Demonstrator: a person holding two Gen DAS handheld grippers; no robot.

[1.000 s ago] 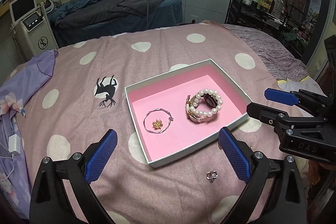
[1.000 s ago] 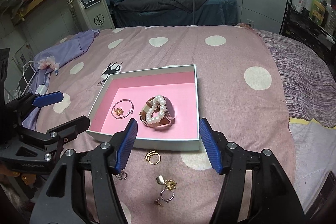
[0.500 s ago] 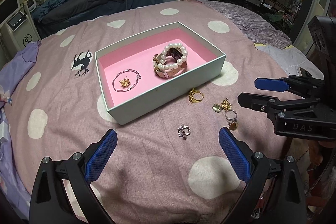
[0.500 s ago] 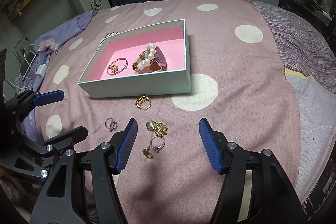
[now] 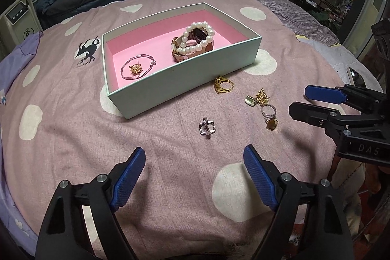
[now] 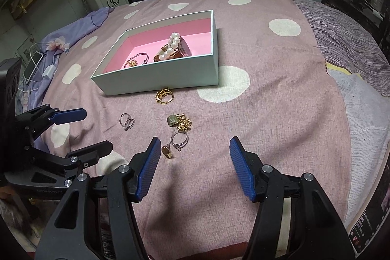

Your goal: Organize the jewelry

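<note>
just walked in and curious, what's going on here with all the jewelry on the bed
A person is sorting jewelry into a box on a spotted bedspread, holding a gripper in each hand. A pearl bracelet, a thin bangle and a gold flower earring are already in the box. A gold ring, a silver ring and a small pile of pieces lie outside it. The left gripper and right gripper are open and hold nothing.

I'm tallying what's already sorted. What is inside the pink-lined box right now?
Inside the box: a pearl bracelet stacked on a pink-strapped watch, and a thin silver bangle ringing a gold flower piece. The near wall hides part of the floor.
</note>
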